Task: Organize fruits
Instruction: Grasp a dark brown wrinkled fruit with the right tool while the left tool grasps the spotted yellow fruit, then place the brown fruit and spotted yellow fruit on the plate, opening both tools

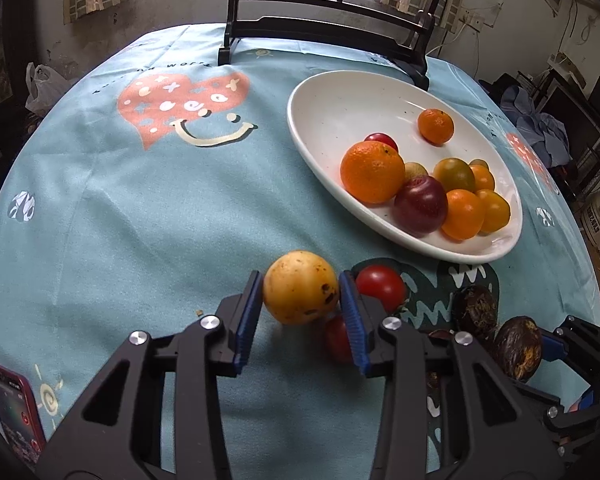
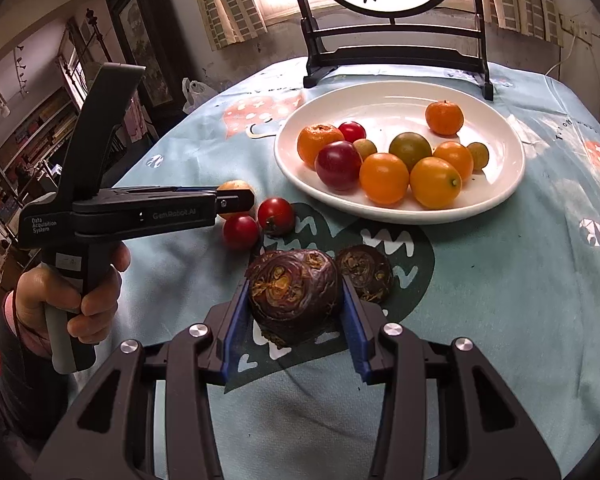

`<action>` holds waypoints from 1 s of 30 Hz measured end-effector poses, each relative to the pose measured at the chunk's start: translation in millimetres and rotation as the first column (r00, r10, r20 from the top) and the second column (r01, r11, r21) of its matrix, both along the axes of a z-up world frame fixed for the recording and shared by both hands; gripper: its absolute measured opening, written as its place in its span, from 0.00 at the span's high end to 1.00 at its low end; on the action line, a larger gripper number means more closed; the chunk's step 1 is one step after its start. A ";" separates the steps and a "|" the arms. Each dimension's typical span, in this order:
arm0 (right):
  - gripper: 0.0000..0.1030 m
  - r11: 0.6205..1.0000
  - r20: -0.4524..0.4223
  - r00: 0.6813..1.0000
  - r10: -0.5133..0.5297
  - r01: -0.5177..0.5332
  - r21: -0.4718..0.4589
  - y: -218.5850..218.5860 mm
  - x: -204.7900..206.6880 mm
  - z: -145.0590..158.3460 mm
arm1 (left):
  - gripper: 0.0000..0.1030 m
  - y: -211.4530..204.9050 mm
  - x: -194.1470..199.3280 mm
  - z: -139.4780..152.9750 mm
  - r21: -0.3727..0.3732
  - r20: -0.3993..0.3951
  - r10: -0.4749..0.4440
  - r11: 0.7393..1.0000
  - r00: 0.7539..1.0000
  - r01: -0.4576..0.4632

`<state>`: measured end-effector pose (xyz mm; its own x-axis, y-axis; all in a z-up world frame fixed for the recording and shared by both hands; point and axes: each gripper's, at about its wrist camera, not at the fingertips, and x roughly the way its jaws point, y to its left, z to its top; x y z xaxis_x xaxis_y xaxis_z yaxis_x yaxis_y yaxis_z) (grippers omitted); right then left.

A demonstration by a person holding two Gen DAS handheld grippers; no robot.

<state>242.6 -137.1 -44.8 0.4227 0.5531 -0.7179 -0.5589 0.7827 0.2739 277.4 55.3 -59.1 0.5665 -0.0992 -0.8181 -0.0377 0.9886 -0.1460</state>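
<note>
The counter (image 1: 148, 208) wears a pale blue cloth printed with a pink smiling heart and a dark green toothy shape. At its far edge stands a black wooden stand (image 2: 396, 48) carrying a round painted panel. Next in size is the white plate (image 2: 500, 184), right of centre, loaded with fruit: a large orange (image 1: 372, 172), a dark red plum (image 1: 421, 205), several small orange and yellow citrus, a greenish one, a small red tomato, and one mandarin (image 2: 444, 118) lying apart toward the far rim.

The left tongs (image 1: 300, 292) are closed narrowly on a yellow speckled fruit (image 1: 300, 286), both blue pads pressing its sides; it sits low over the cloth, well short of the plate. A hand (image 2: 72, 300) grips that tool's handle in the right wrist view. The right tongs (image 2: 296, 300) clamp a dark purple wrinkled fruit (image 2: 294, 290), just nearer than the green print; whether it touches the cloth I cannot say for sure, since the view there is shadowed.

A second purple fruit (image 2: 364, 278) lies on the cloth just beside the held one. Two red tomatoes (image 2: 276, 214) sit close together between the yellow fruit and the plate, touching or nearly so. A red phone (image 1: 16, 408) lies at the near left edge.
</note>
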 end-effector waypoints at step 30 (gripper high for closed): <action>0.46 0.920 0.129 0.920 -0.370 0.344 0.186 -58.4 107.9 20.0 | 0.10 -32.6 62.3 47.3 -0.006 0.240 0.033 0.999 0.970 -0.032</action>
<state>350.5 -195.5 -24.8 0.7137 0.4435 -0.5421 -0.2959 0.8924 0.3406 339.7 22.7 -11.8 0.7494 -0.0790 -0.6574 -0.0337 0.9870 -0.1569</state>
